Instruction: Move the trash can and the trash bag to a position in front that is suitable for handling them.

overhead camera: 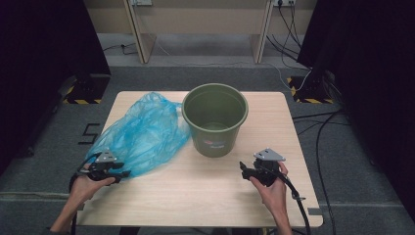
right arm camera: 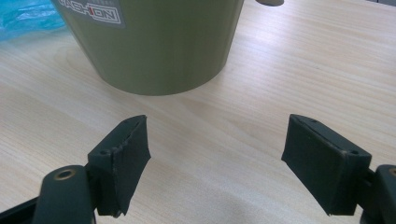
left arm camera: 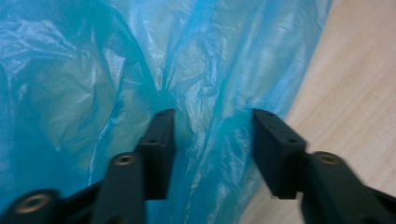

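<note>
A crumpled blue plastic bag (overhead camera: 142, 132) lies on the left half of the wooden table (overhead camera: 205, 196), touching the side of an olive green bucket (overhead camera: 215, 120) that stands upright at the middle back. My left gripper (overhead camera: 125, 172) sits at the bag's near corner. In the left gripper view its jaws (left arm camera: 212, 140) stand apart with a fold of the blue bag (left arm camera: 93, 70) between them, and the pads do not press on it. My right gripper (overhead camera: 243, 169) is open over bare wood in front of the bucket (right arm camera: 159, 42), with nothing between its jaws (right arm camera: 224, 158).
The bucket carries a white label (right arm camera: 95, 14) on its near side, and inside it looks empty. Cables (overhead camera: 318, 147) run over the floor to the right of the table. A wooden desk frame (overhead camera: 200, 29) stands behind it.
</note>
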### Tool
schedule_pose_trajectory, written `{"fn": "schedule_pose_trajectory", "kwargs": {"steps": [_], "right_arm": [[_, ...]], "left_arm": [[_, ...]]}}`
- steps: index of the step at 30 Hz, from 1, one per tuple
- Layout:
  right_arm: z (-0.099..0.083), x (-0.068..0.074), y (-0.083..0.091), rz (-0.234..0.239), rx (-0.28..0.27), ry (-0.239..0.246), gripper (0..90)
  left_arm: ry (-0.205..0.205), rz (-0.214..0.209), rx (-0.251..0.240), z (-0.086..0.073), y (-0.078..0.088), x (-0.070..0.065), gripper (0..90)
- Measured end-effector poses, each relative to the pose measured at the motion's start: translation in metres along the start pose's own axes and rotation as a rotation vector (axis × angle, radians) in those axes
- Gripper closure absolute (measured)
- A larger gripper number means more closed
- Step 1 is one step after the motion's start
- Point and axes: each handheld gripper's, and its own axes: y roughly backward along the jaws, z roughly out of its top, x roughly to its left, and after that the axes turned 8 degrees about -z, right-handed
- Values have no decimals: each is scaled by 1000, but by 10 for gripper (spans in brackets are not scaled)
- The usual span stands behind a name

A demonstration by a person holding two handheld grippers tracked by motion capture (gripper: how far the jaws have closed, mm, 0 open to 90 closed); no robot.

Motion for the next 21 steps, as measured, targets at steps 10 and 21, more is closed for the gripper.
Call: {"fn": "schedule_pose_trajectory", "kwargs": {"steps": [10, 21], "right_arm": [[-3, -5, 0, 5, 2, -15, 223], [-6, -10, 1, 1, -1, -31, 223]], "left_arm": [[-10, -49, -6, 38, -37, -27, 480], [-26, -63, -111, 55, -6, -40, 285]]}}
